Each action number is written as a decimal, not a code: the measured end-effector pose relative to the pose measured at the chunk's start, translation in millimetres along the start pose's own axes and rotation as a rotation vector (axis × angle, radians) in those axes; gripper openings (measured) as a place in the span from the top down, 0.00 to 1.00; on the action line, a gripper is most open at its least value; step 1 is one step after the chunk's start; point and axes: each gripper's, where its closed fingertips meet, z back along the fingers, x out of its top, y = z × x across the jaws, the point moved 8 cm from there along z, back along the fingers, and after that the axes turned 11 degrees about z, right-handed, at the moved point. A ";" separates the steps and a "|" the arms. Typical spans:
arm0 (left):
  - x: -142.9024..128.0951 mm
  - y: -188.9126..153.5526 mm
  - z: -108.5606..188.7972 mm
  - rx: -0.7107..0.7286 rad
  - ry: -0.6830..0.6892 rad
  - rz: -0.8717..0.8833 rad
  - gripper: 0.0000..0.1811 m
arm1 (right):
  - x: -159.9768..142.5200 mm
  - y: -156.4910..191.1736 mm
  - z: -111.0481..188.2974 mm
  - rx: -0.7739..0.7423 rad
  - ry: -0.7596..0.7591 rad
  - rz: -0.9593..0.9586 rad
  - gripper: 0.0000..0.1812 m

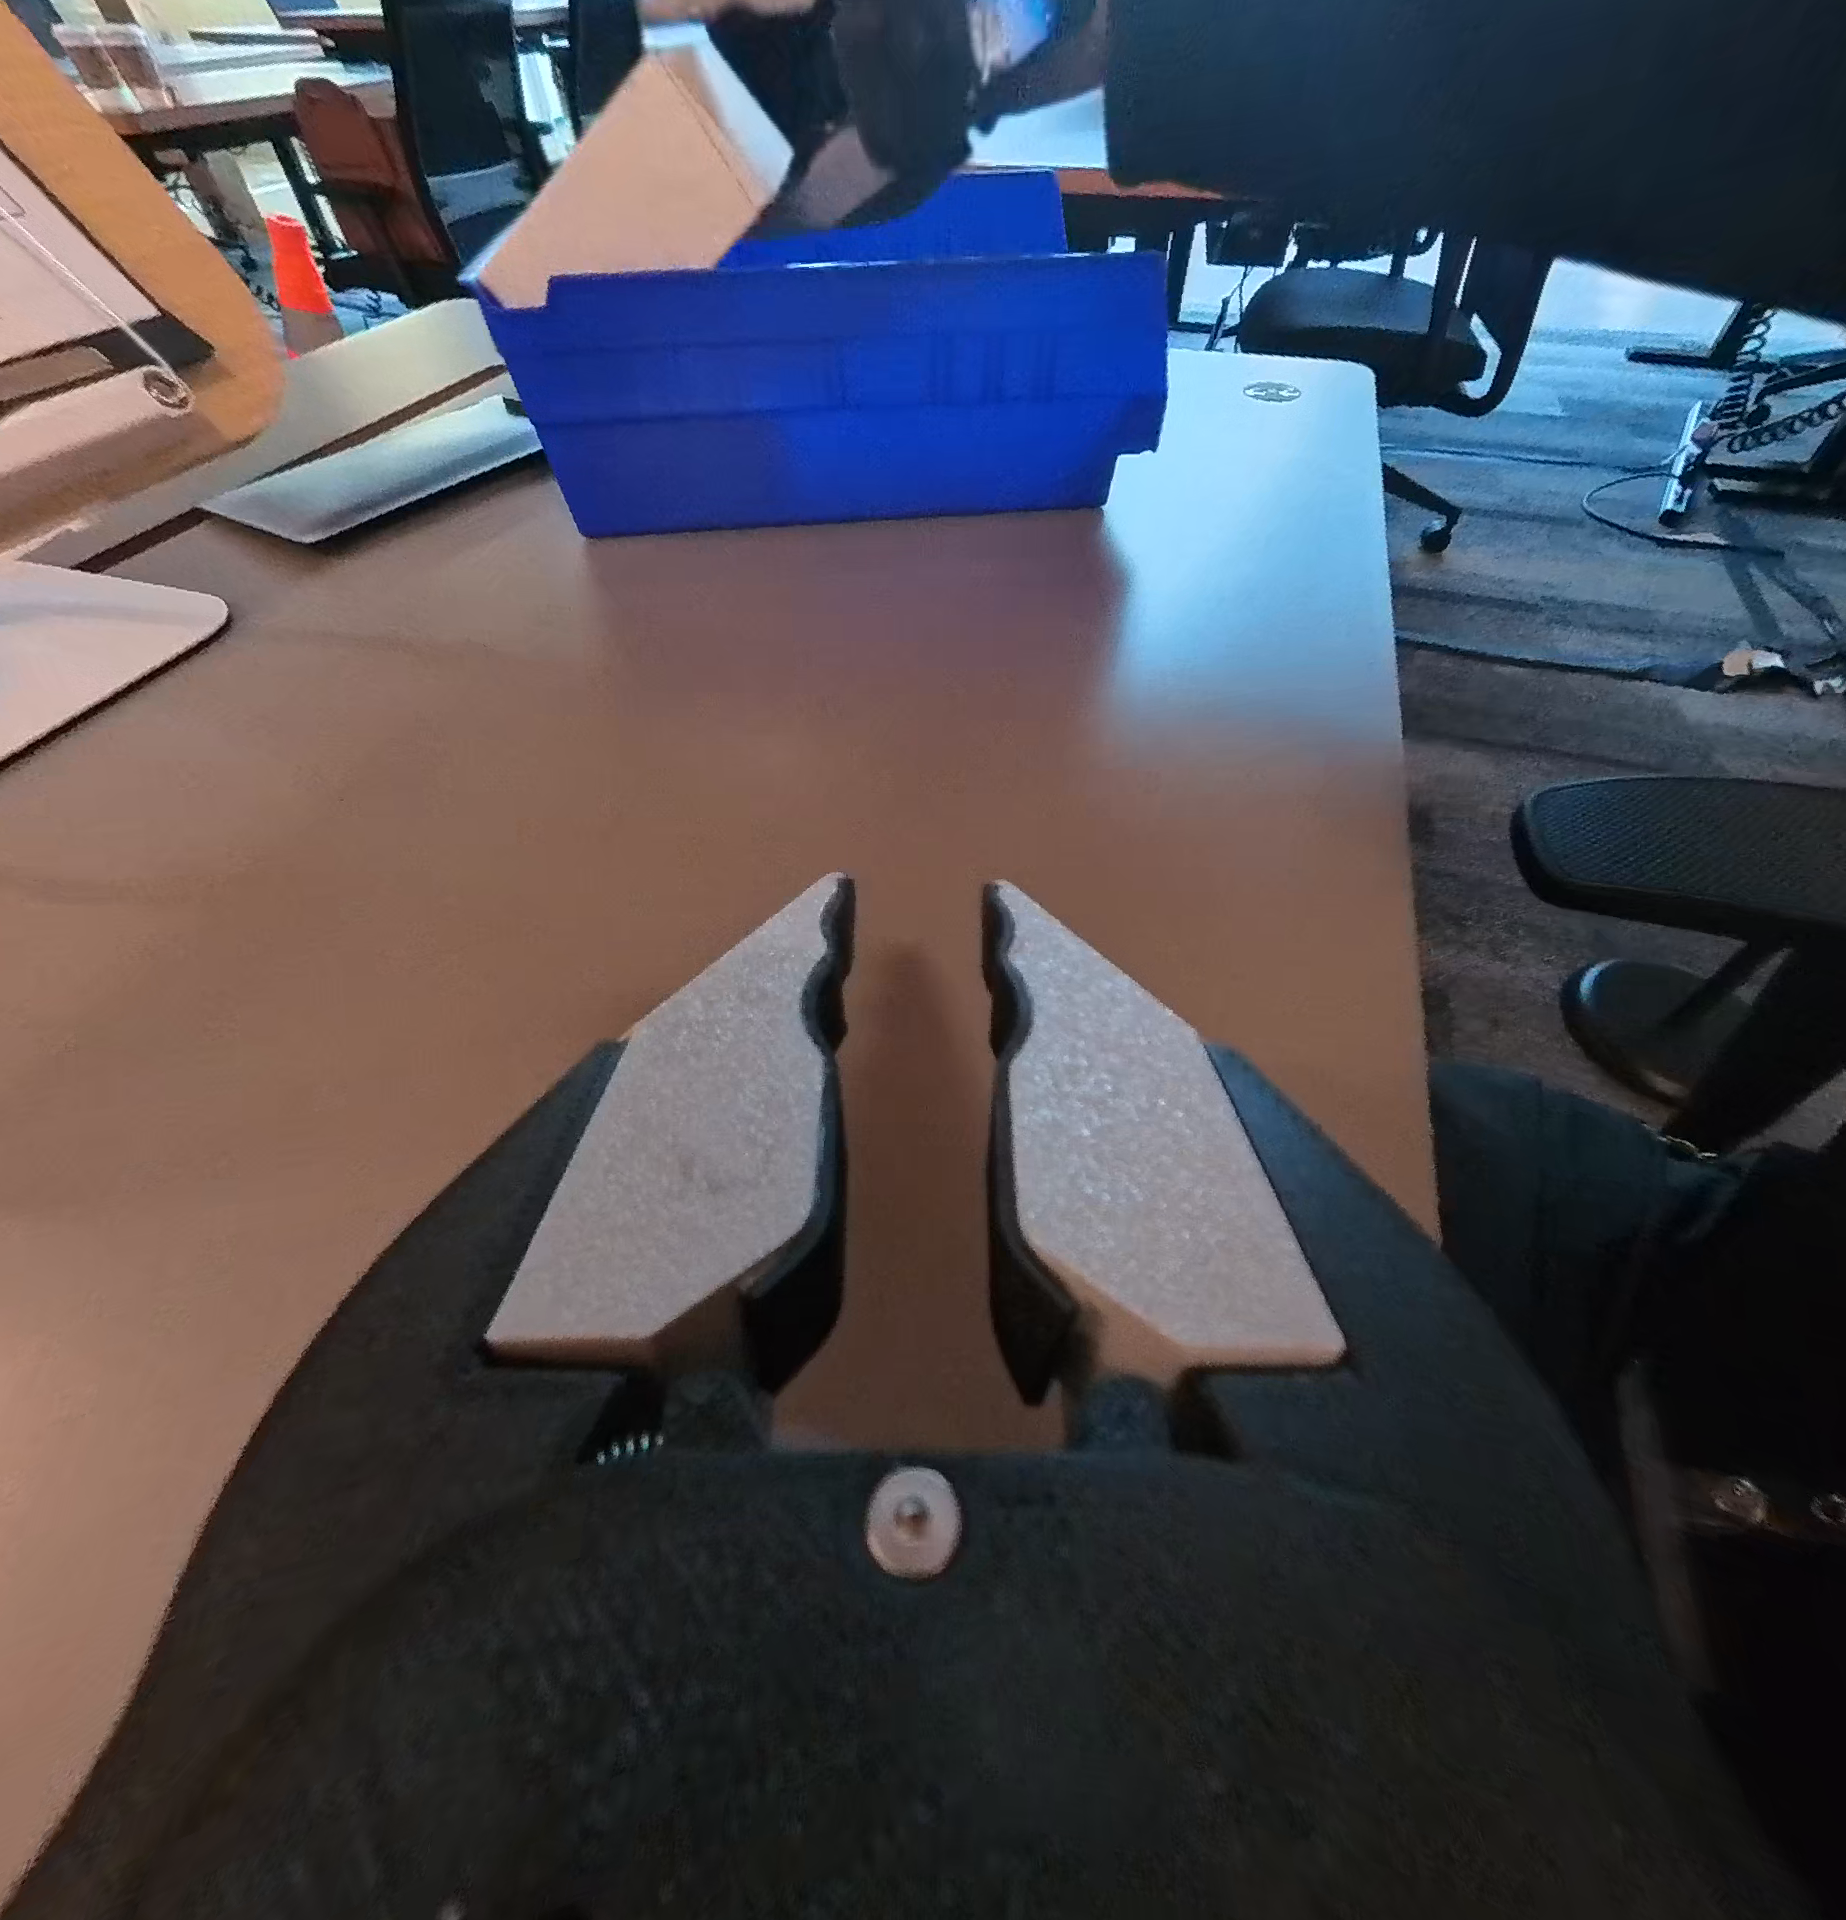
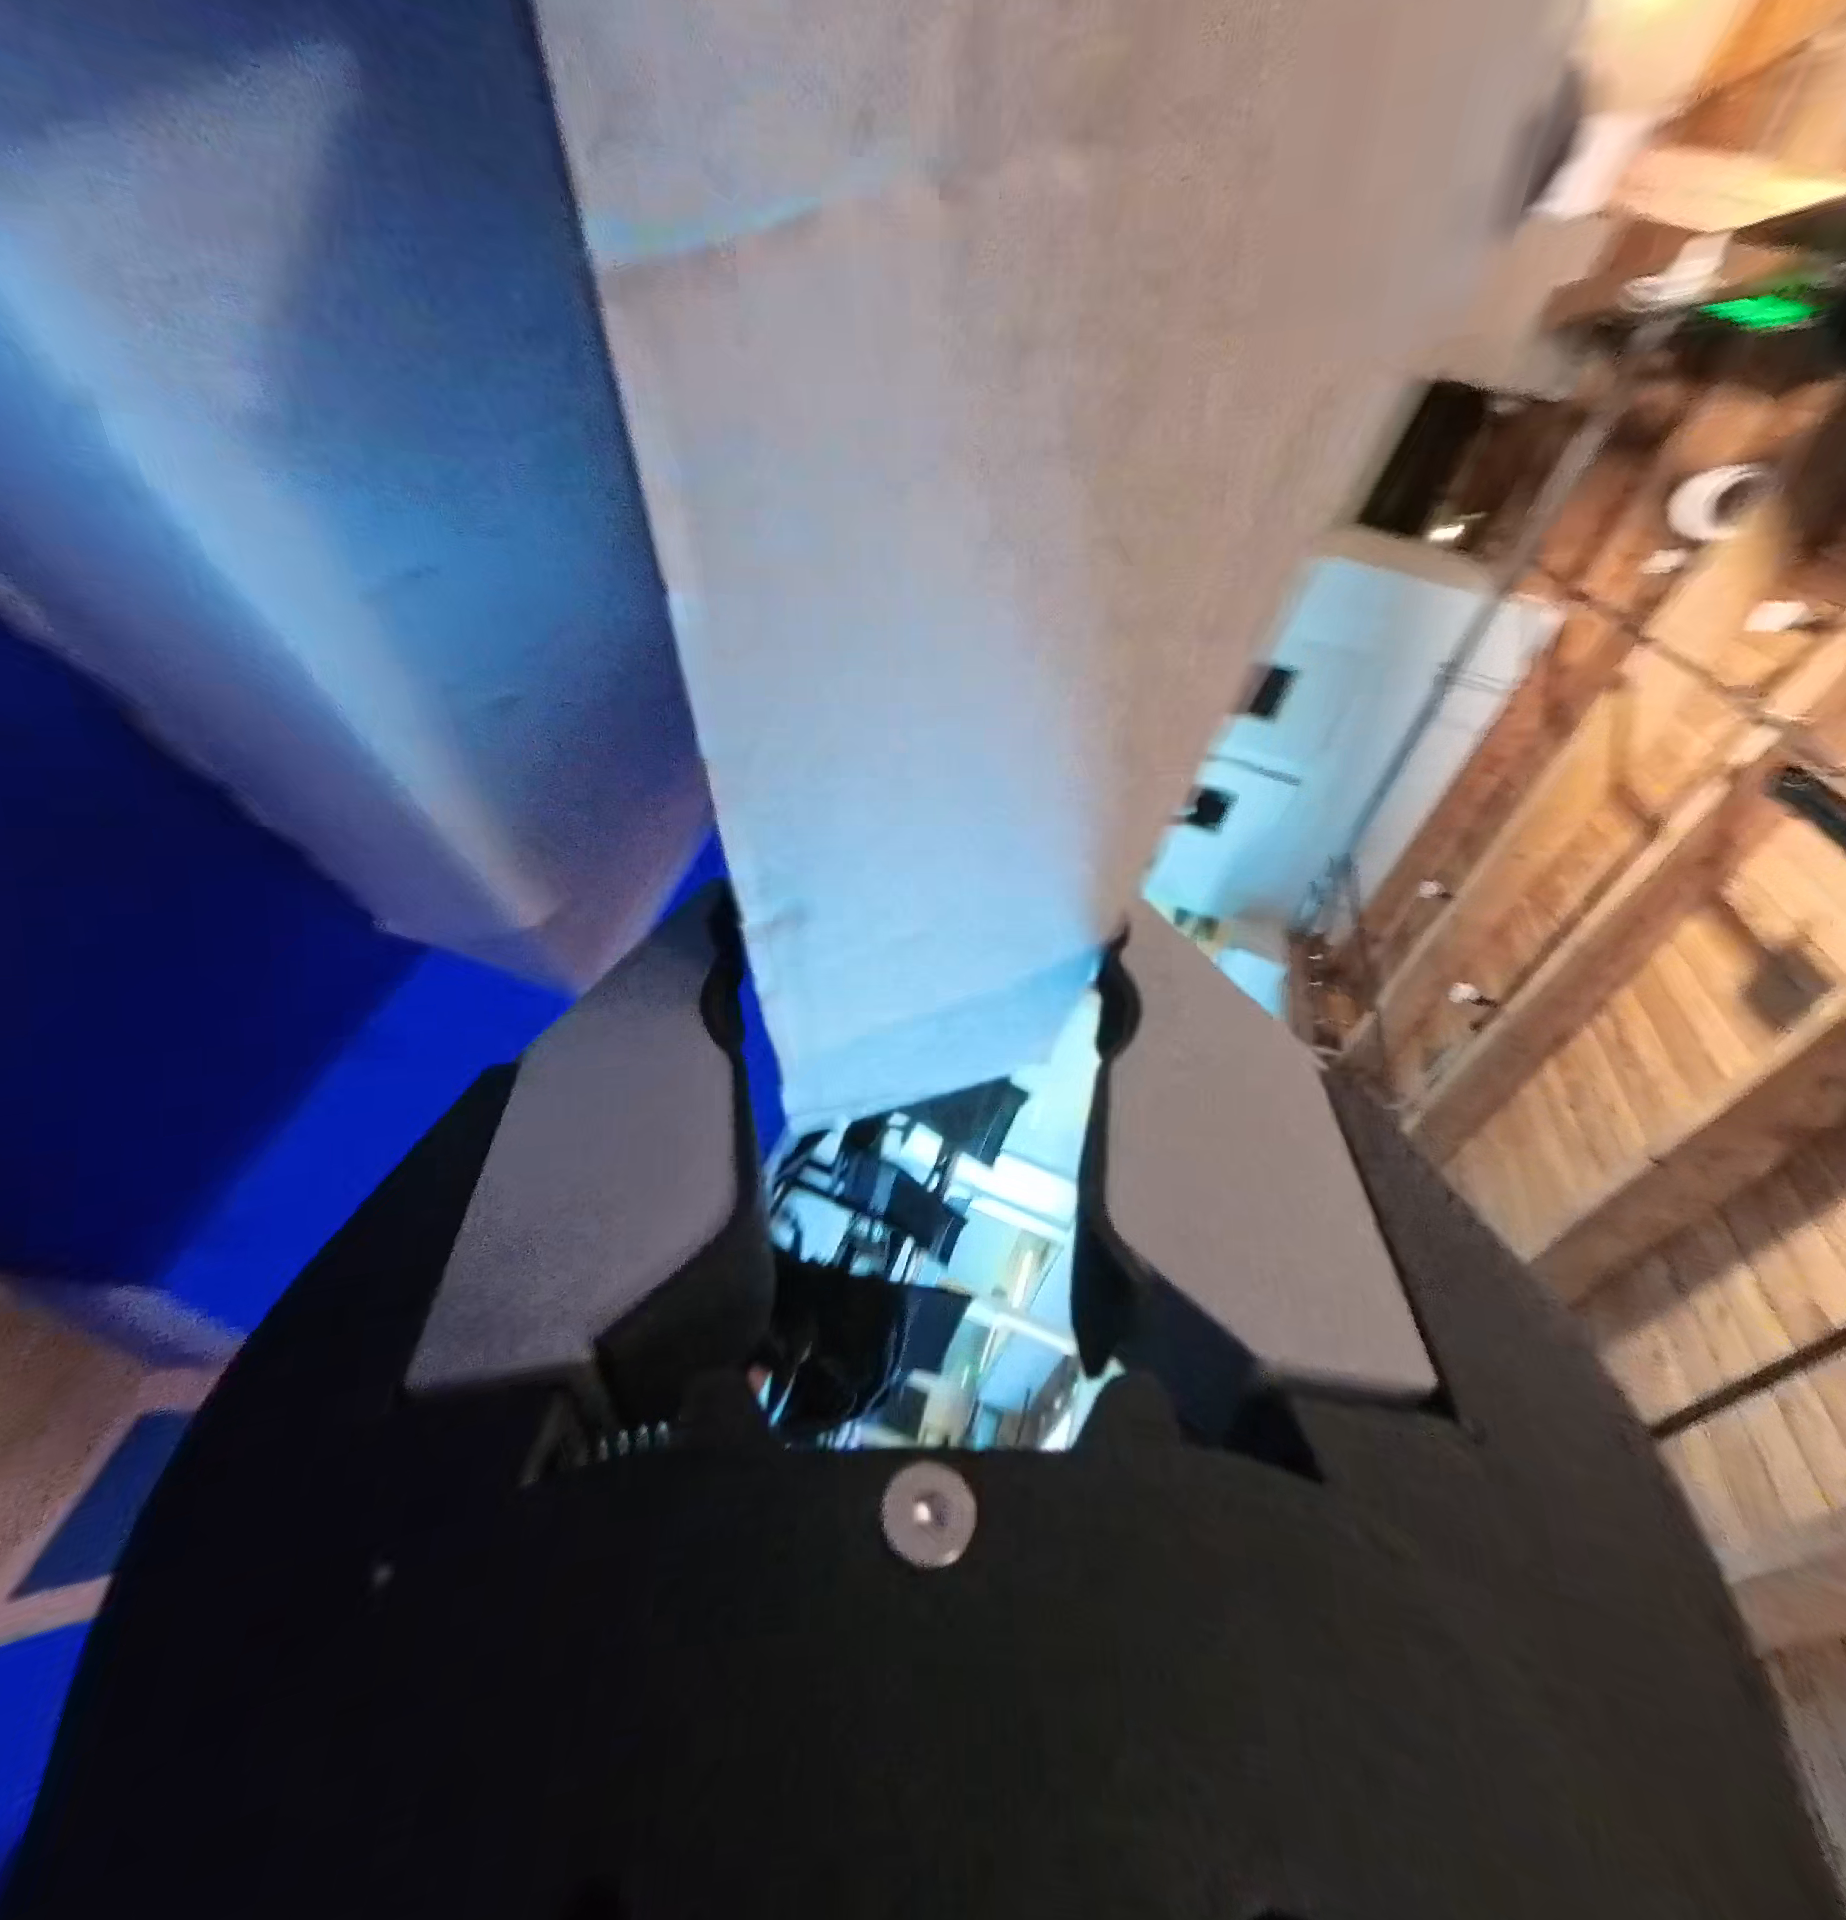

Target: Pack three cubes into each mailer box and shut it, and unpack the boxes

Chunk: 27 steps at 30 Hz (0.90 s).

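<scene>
A blue bin (image 1: 836, 395) stands at the far end of the brown table (image 1: 586, 727). A pale cardboard mailer box (image 1: 638, 177) is held tilted above the bin's left end by my right gripper (image 1: 857, 114), which shows as a dark shape behind it. In the blurred right wrist view, my right gripper (image 2: 917, 925) is shut on the edge of the mailer box (image 2: 898, 468), with the blue bin (image 2: 171, 935) to the left. My left gripper (image 1: 919, 904) hovers over bare table well short of the bin, with its jaws slightly apart and empty. No cubes are visible.
A monitor stand base (image 1: 57, 655) and a silver laptop (image 1: 379, 416) sit at the left. The table's right edge (image 1: 1407, 727) drops to the floor, with an office chair (image 1: 1729, 883) beside it. An orange cone (image 1: 295, 270) stands behind. Spacing between my two grippers at the tips: around 45 cm.
</scene>
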 end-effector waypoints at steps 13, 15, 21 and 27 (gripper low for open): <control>-0.6 -1.3 -1.0 0.007 0.004 -0.017 0.87 | -45.8 33.3 17.5 0.314 0.113 -0.251 0.67; -0.8 -1.8 -1.2 0.011 0.005 -0.024 0.87 | -49.6 31.9 29.3 0.349 0.079 -0.332 0.68; -0.6 -1.5 -1.1 0.008 0.005 -0.020 0.88 | -9.8 21.4 40.0 0.435 -0.159 -0.584 0.89; 0.0 -2.4 1.0 0.003 -0.012 -0.029 0.87 | 18.2 37.3 17.5 0.414 -0.008 -0.687 0.94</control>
